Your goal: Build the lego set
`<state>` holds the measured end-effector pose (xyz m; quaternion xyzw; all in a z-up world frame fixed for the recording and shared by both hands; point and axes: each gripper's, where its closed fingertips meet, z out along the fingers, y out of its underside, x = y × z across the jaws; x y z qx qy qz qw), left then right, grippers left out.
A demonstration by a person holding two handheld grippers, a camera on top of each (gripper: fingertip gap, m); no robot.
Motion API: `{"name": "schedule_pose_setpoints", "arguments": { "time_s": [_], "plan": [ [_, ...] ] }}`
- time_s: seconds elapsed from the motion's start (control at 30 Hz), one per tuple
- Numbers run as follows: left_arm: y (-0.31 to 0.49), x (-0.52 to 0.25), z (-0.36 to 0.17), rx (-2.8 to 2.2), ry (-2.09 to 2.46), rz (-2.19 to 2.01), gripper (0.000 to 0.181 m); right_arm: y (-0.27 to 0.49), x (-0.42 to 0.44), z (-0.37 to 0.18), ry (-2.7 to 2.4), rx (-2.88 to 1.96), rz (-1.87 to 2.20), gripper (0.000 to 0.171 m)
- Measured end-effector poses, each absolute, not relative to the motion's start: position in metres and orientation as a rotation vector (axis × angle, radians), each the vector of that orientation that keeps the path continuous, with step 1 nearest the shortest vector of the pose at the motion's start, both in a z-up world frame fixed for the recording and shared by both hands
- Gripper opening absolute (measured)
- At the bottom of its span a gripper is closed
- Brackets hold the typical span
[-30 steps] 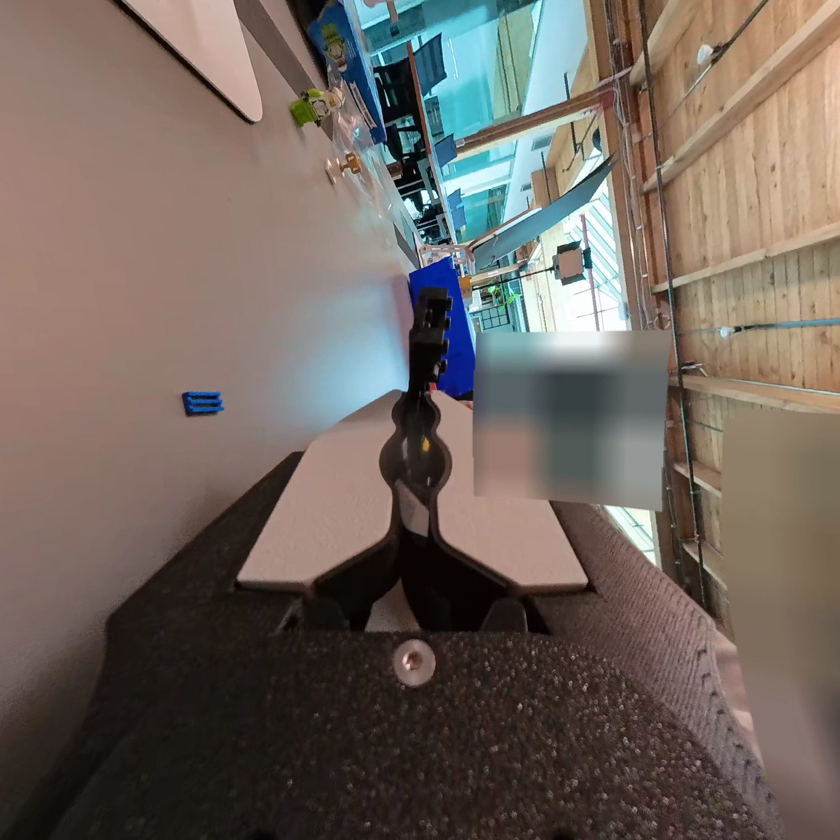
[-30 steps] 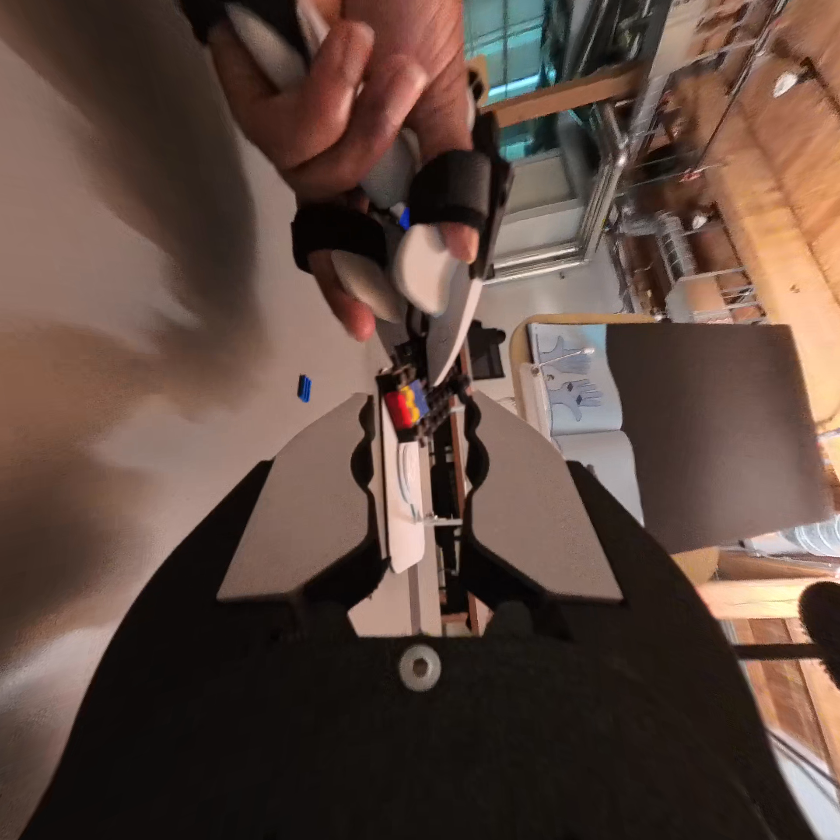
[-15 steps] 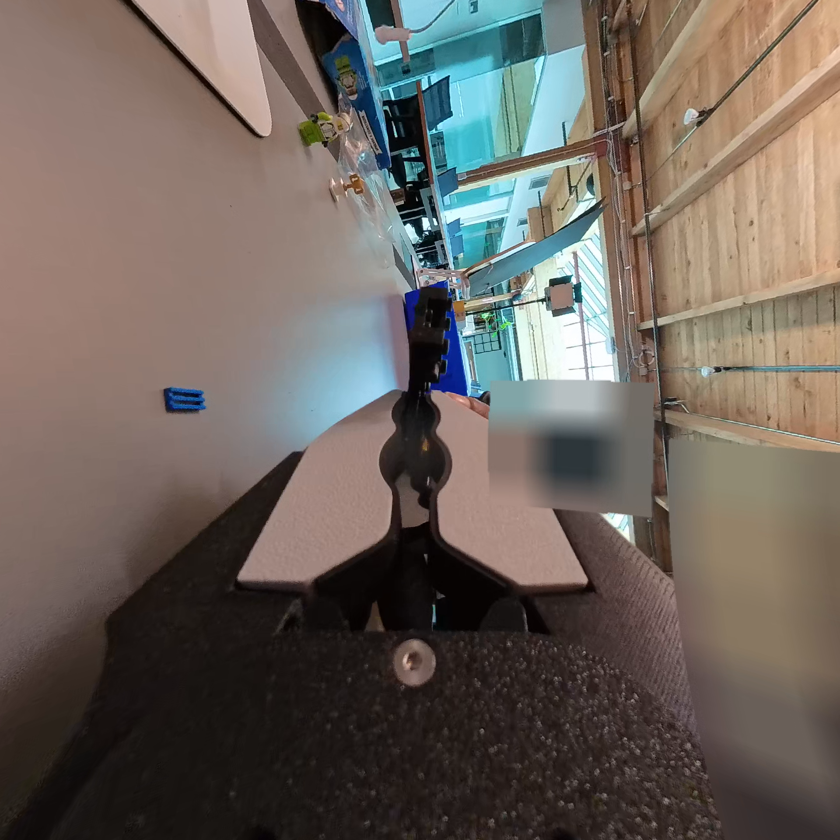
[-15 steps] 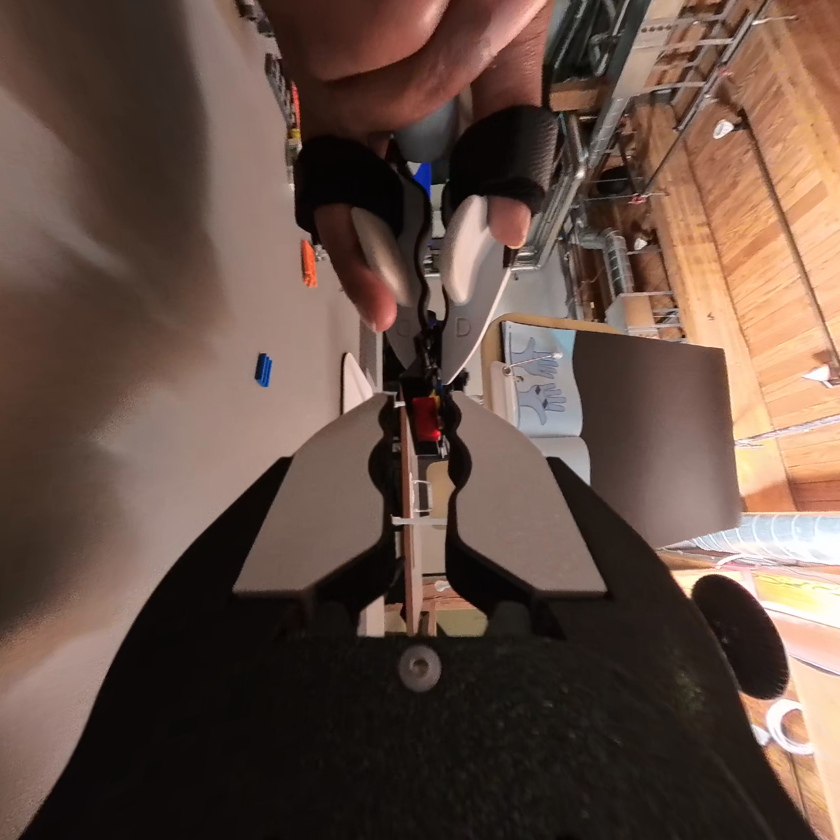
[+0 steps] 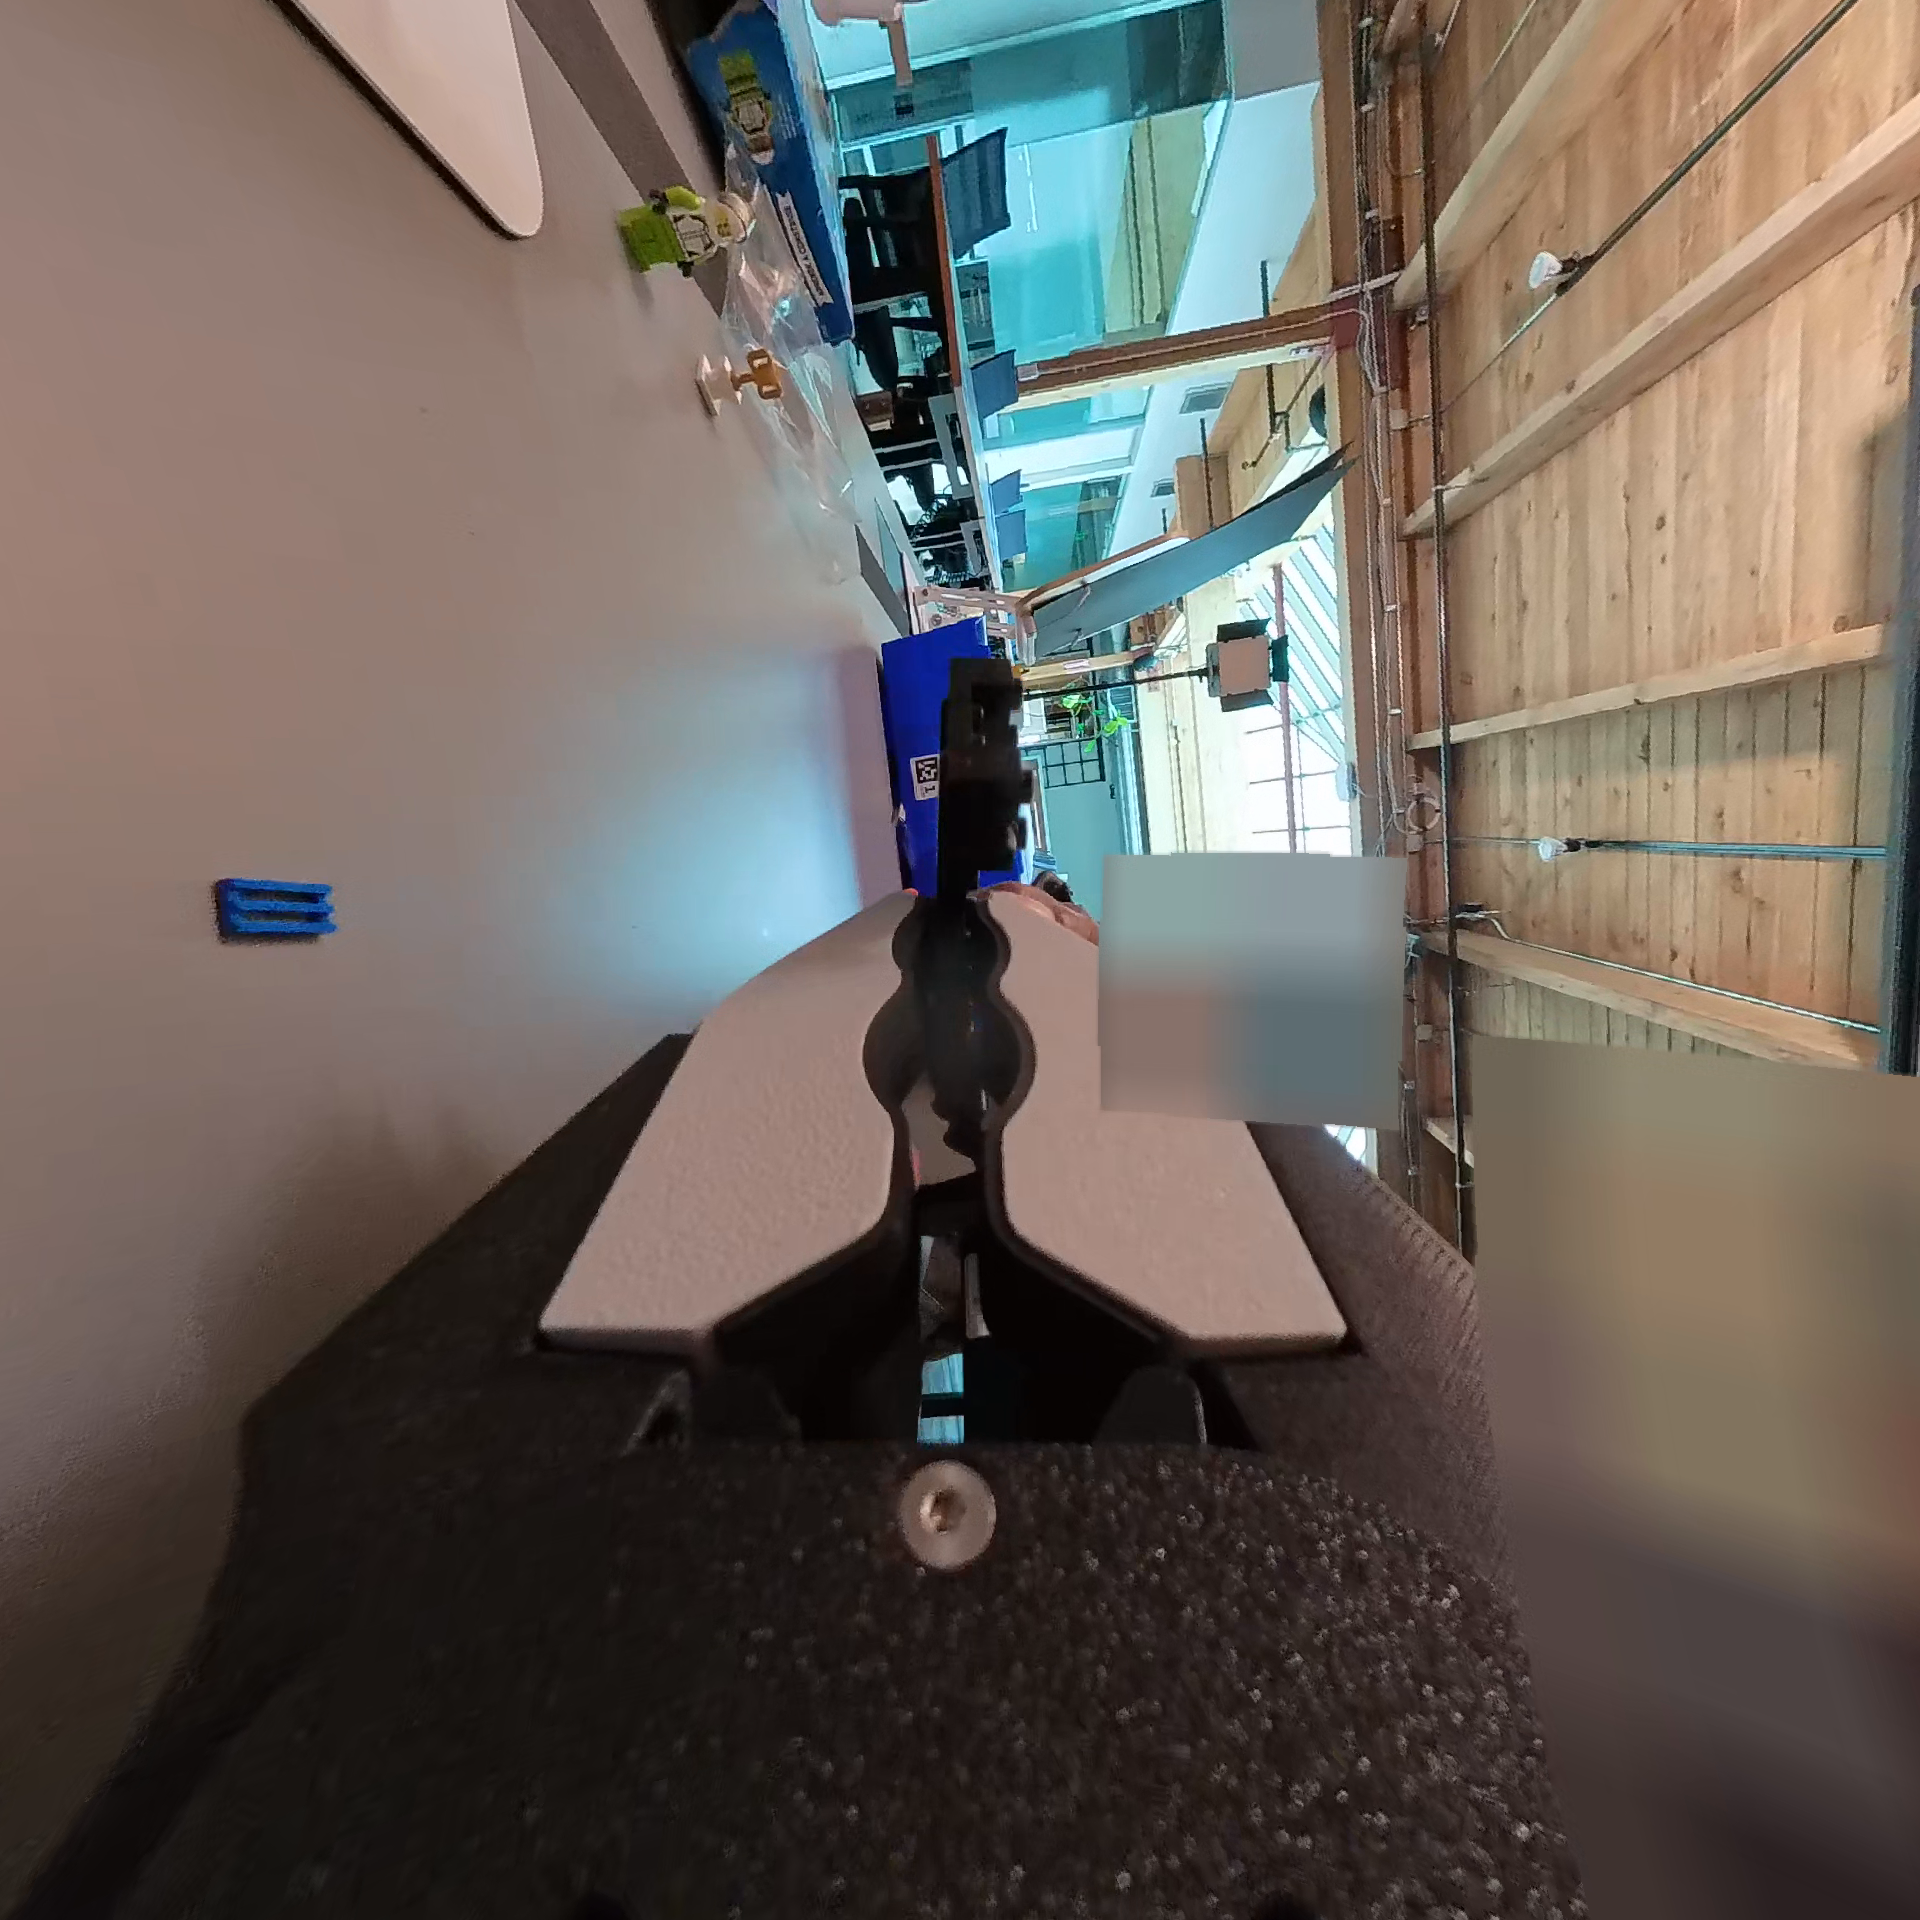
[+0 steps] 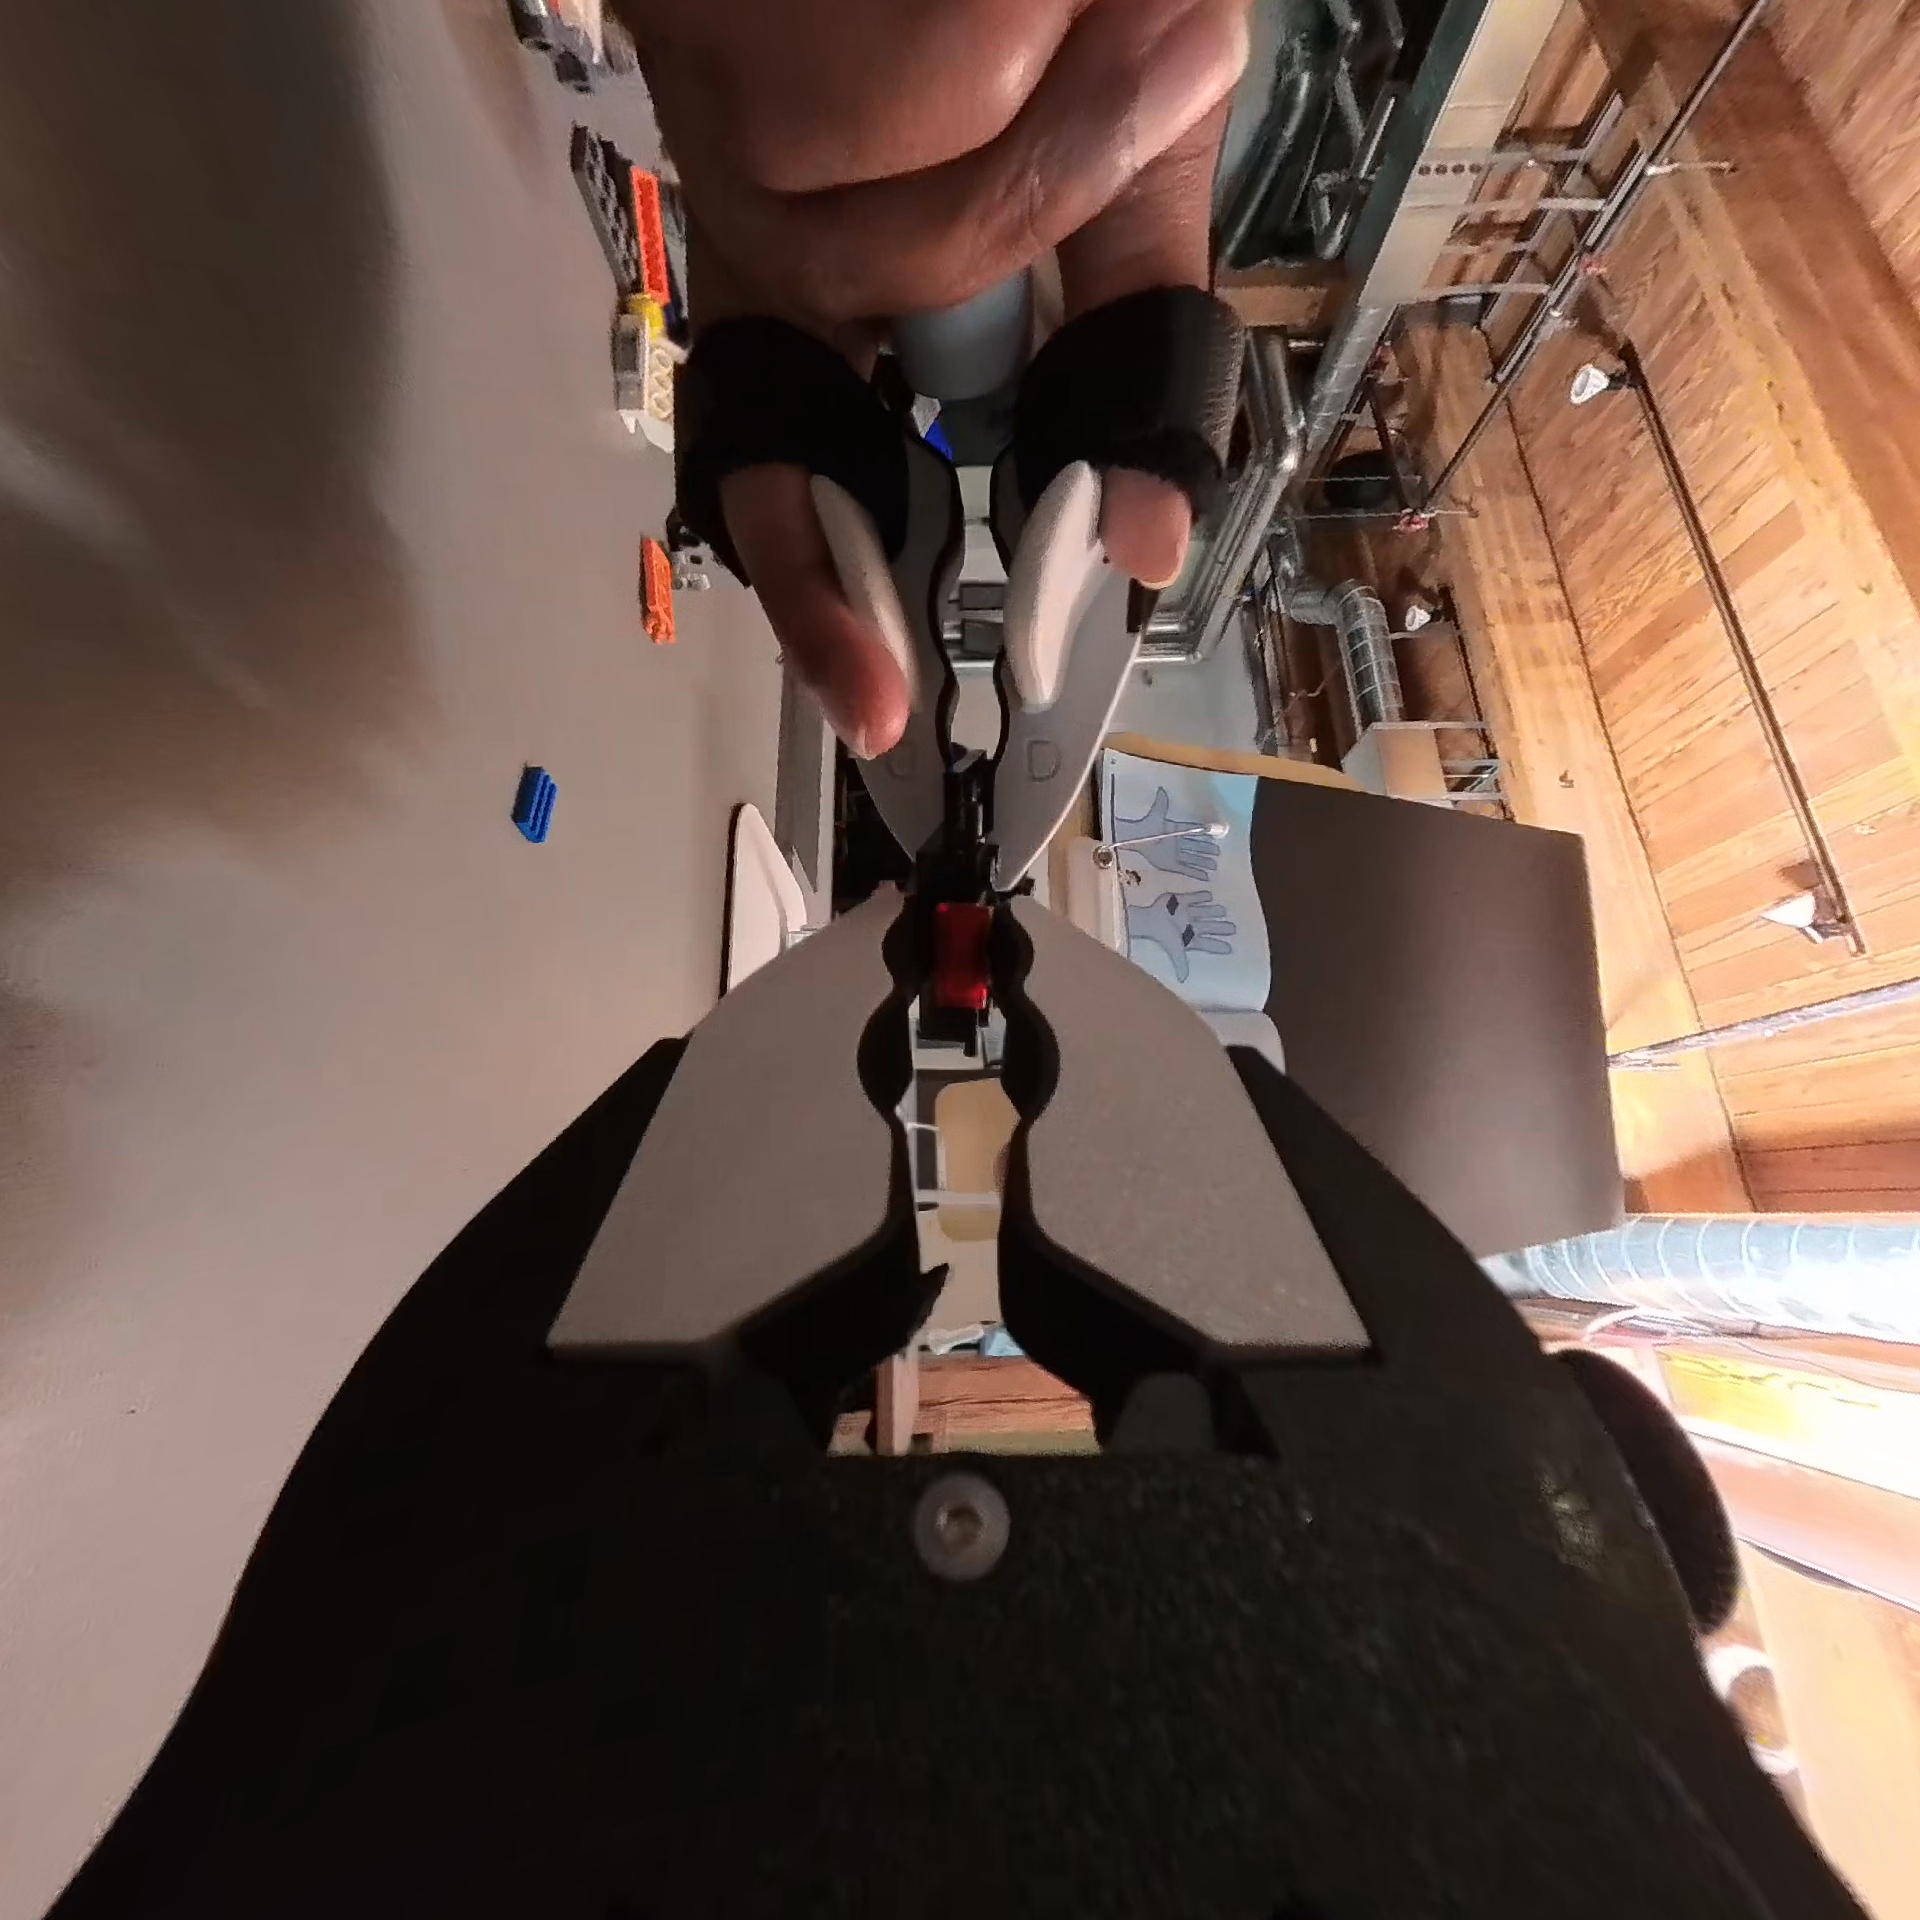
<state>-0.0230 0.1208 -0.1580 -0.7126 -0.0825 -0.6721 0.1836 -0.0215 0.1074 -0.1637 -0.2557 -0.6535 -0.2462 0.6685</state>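
My left gripper (image 5: pixel 948 914) pinches the black piece (image 5: pixel 977 769) tight, held up off the table (image 5: pixel 416 623). My right gripper (image 6: pixel 958 935) clamps the red brick (image 6: pixel 958 951) against it. I'd square the studs, then squeeze straight.

Black lego assembly (image 5: pixel 977 769): lower end hidden between the left gripper's fingers (image 5: pixel 790 1122). White pad (image 5: pixel 447 94) on the worktop (image 5: pixel 416 623): cut off by top edge. Far loose bricks (image 6: pixel 649 229) too small to tell apart.
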Motion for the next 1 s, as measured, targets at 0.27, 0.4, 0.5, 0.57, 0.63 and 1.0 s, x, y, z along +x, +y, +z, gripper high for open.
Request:
{"name": "schedule_pose_setpoints", "arguments": {
  "time_s": [0.27, 0.4, 0.5, 0.57, 0.63, 1.0],
  "plan": [
    [0.117, -0.023, -0.165, -2.04, -0.294, -1.901, 0.006, 0.101, -0.024, -0.169, -1.558, -0.596, -0.505, 0.012],
    [0.113, -0.024, -0.174, -2.057, -0.328, -1.896, 0.006, 0.097, -0.024, -0.176, -1.587, -0.609, -0.486, 0.012],
    [0.116, -0.024, -0.17, -2.024, -0.301, -1.876, 0.006, 0.1, -0.024, -0.176, -1.545, -0.631, -0.494, 0.013],
    [0.117, -0.022, -0.164, -1.992, -0.294, -1.895, 0.005, 0.1, -0.023, -0.171, -1.516, -0.647, -0.499, 0.017],
    [0.117, -0.021, -0.16, -1.98, -0.28, -1.896, 0.005, 0.1, -0.023, -0.169, -1.503, -0.69, -0.491, 0.036],
    [0.105, -0.03, -0.166, -1.989, -0.007, -1.717, 0.005, 0.079, 0.009, -0.168, -1.12, -1.792, 0.89, 0.046]
  ]
}}
